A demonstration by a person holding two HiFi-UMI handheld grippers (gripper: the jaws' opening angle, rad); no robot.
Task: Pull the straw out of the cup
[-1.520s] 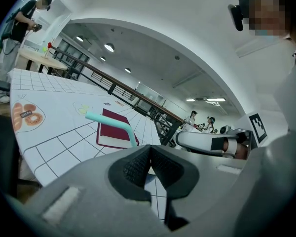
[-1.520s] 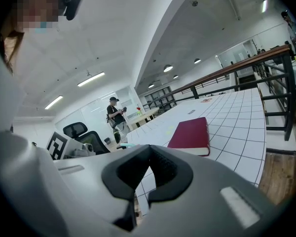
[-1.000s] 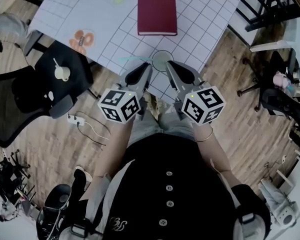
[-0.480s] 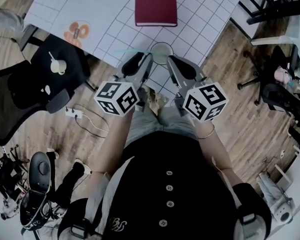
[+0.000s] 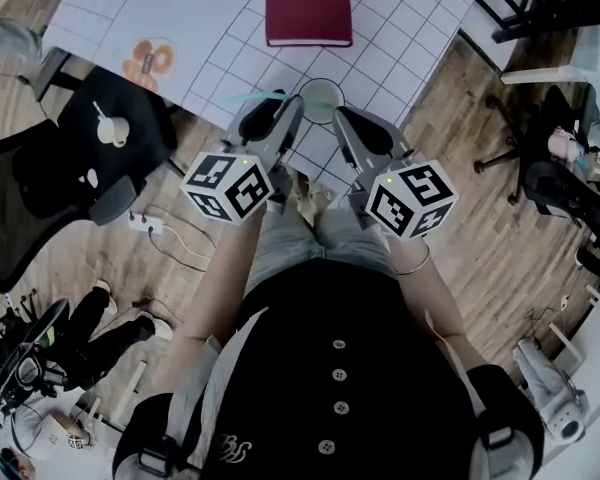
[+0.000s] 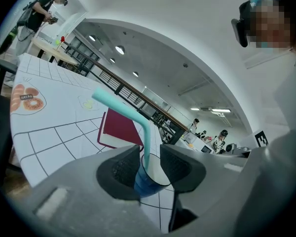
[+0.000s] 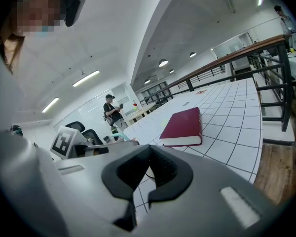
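Teal plastic bendy straw [image 6: 145, 135], prob light & flexy, is standing btwn just-spread jaws of left tool [image 6: 151, 157]; pinch straight shaft. Right tool [image 7: 149, 149] pressed together.

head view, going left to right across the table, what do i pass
donut picture → straw → cup; the book spans both straw and cup, so it's left out

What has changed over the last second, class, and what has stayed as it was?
The left tongs have just been opening; the straw stands between them, unclamped. Nothing else visibly moved: the straw is still in the cup, the right tongs stay beside the cup, and the red book lies where it was.
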